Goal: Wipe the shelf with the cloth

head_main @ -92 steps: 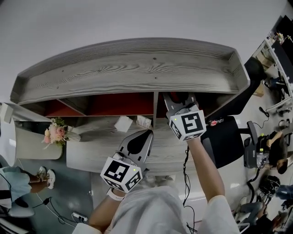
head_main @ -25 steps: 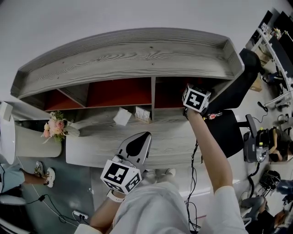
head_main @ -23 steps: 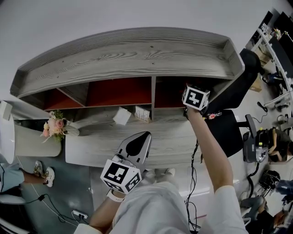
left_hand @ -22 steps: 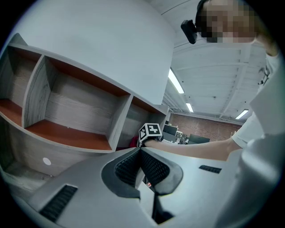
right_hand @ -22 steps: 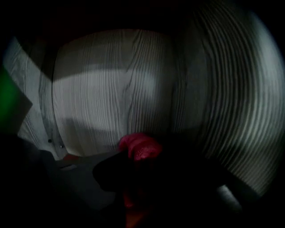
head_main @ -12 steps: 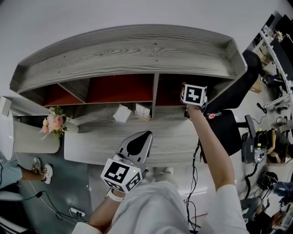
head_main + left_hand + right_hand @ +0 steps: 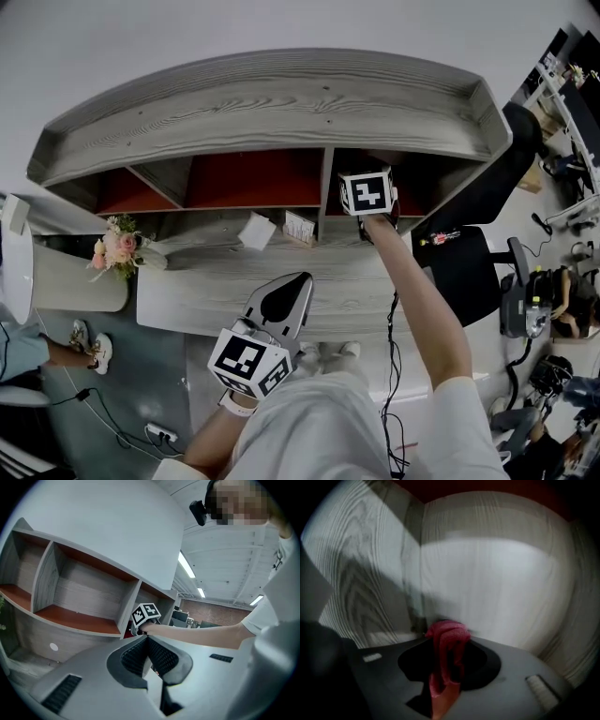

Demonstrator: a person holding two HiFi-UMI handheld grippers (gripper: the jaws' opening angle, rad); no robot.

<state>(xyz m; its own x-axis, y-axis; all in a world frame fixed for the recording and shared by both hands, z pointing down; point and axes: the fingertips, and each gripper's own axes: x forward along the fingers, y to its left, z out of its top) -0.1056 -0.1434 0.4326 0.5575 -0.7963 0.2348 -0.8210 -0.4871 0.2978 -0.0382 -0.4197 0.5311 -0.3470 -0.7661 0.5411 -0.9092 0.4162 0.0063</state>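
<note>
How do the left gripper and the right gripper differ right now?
The right gripper is shut on the red cloth; the left gripper is shut on nothing. The right gripper reaches inside the shelf; the left gripper hangs outside it. Both carry marker cubes.

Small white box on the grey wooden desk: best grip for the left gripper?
Pinch the small white box across two opposite flat sides, coming from the front, where the grey wooden desk is bare. It seems turned corner-on, so rotate the left gripper to match and open its shut jaws first.
</note>
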